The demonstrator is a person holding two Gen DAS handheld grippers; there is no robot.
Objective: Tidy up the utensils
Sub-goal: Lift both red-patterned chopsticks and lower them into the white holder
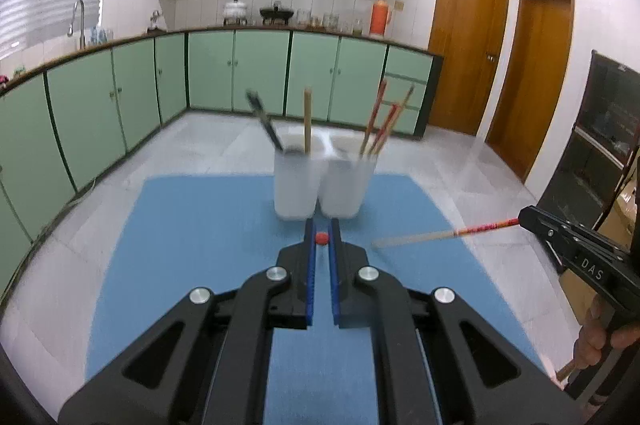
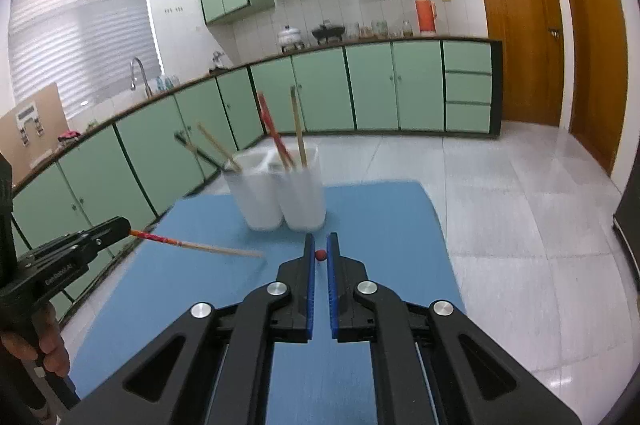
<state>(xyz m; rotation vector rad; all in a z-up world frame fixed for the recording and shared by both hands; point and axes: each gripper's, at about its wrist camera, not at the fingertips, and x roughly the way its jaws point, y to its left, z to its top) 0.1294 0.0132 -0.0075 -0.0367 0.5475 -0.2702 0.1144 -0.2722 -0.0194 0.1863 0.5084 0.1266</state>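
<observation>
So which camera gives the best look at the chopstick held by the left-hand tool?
The right wrist view: the chopstick shows side-on, full length, sticking out of the left gripper. The left wrist view looks straight down it, so only its red end appears between the fingers.

White letters reading "DAS" stand on the black body of the right gripper (image 1: 524, 219), seen side-on at the edge of the left wrist view. In the right wrist view, small pale lettering runs along the flank of the left gripper (image 2: 127, 227), too blurred to read for certain. Patterned marks on the chopstick (image 2: 192, 244) it holds cannot be read as text.
</observation>
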